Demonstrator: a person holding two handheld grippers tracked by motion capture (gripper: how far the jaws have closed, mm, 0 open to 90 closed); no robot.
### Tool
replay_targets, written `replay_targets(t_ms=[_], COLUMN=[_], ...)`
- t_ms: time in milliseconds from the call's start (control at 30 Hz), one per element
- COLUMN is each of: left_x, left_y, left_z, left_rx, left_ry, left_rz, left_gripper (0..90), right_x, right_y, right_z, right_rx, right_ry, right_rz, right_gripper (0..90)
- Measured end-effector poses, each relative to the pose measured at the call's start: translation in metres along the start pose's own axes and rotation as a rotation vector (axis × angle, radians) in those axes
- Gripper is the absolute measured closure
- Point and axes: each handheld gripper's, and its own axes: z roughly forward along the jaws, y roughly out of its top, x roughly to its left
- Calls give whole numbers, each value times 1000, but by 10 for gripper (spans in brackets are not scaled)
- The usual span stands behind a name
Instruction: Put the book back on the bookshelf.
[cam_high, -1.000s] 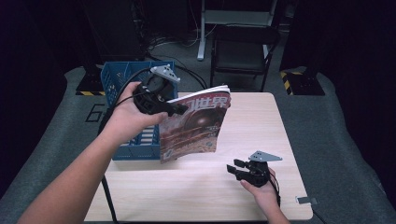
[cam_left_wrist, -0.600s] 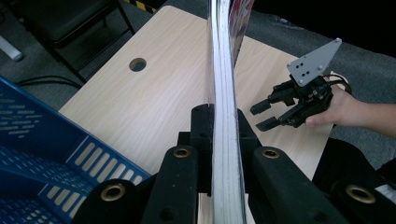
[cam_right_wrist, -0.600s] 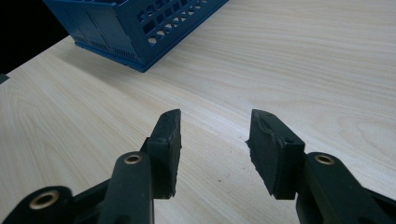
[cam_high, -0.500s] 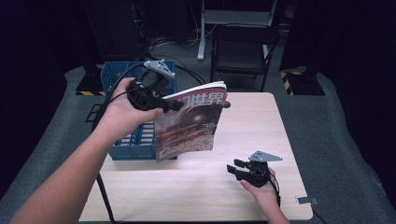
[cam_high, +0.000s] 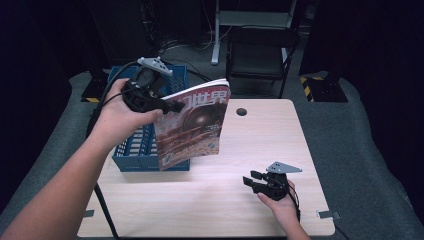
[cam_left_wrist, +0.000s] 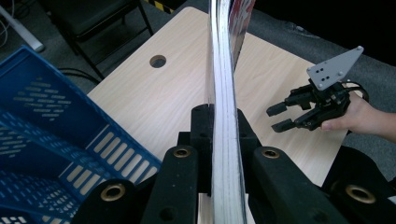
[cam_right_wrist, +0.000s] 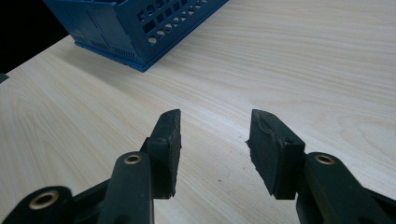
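Observation:
A magazine (cam_high: 192, 127) with a reddish cover hangs upright in the air over the table's left half, partly in front of the blue crate (cam_high: 136, 146). My left gripper (cam_high: 170, 106) is shut on its upper left edge; in the left gripper view the magazine's page edges (cam_left_wrist: 224, 116) run straight up between the two black jaws. My right gripper (cam_high: 251, 180) rests low over the wooden table (cam_high: 260, 135) near the front right, its jaws open with nothing between them (cam_right_wrist: 214, 140).
The blue slatted crate (cam_left_wrist: 42, 140) stands at the table's left edge. A round cable hole (cam_high: 241, 111) sits near the table's far edge. A dark chair (cam_high: 260, 50) stands behind the table. Bare wood lies between the magazine and the right gripper.
My left gripper has carried the magazine up and to the left, and it now hangs more upright. The right gripper has stayed where it was.

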Motion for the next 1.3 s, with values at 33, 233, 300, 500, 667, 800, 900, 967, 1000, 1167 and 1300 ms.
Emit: replay_targets(t_ms=[33, 233, 300, 500, 667, 800, 900, 967, 1000, 1167, 1300], left_x=[2, 11, 14, 22, 29, 34, 39, 42, 43, 49, 54], left_y=[-1, -5, -6, -11, -16, -20, -22, -23, -24, -28, -31], left_z=[-1, -7, -8, -13, -14, -15, -17, -19, -20, -20, -21], left_rx=[1, 4, 3, 12, 16, 11, 11, 11, 10, 7, 2], left_ry=[4, 21, 31, 52, 80, 105, 118, 129, 132, 161, 179], left_rz=[-4, -23, -29, -51, -80, -109, -129, -139, -149, -183, -209], left_gripper=[841, 841, 841, 841, 841, 841, 841, 841, 841, 841, 841], right_x=[0, 1, 1, 1, 0, 1, 1, 1, 0, 0, 0], right_y=[0, 0, 0, 0, 0, 0, 0, 0, 0, 0, 0], right_z=[0, 1, 1, 1, 1, 1, 1, 1, 1, 1, 1], right_rx=[-1, -1, -1, 3, 1, 3, 3, 0, 1, 1, 0], right_ry=[-6, -11, -10, -9, -9, -8, -10, -11, -10, -10, -11], right_rz=[6, 7, 7, 5, 7, 5, 5, 7, 8, 5, 7], right_gripper=[536, 537, 536, 537, 536, 536, 537, 536, 537, 536, 537])
